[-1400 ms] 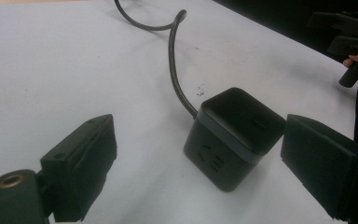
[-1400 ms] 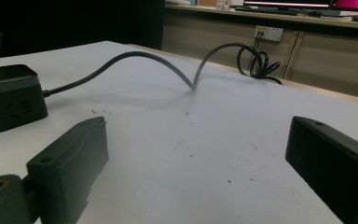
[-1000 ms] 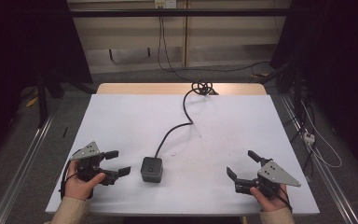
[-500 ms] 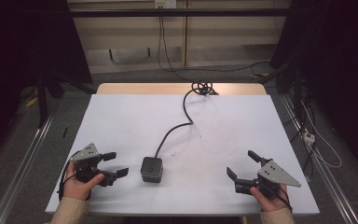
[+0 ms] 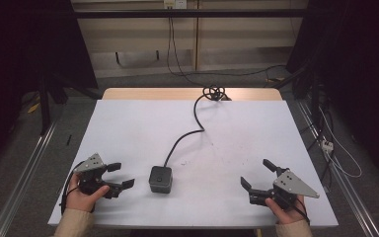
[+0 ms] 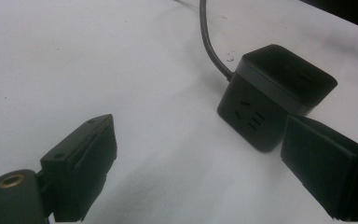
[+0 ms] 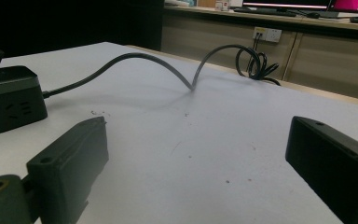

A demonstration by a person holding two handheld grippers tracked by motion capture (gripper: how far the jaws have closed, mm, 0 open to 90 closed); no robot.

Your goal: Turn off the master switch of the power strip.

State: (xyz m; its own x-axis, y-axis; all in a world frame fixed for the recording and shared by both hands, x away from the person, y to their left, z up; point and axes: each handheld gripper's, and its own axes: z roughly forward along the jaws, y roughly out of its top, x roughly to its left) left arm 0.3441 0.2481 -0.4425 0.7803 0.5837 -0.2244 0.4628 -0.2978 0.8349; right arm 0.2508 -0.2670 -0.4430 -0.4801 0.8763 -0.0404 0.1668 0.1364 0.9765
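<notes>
A small black plastic cube-shaped power socket (image 5: 160,178) is sitting near the front edge of the white table (image 5: 256,133), roughly midway between the two hands. Its side face is showing slotted outlet holes, and its top is flat with rounded edges. A thick black cable (image 5: 187,136) is running from its rear, curving across the table to a coiled knot at the far edge. The left gripper (image 5: 118,177) is resting just beside the cube, jaws spread wide and grasping nothing. The right gripper (image 5: 256,178) is lying well apart from it, jaws likewise released.
</notes>
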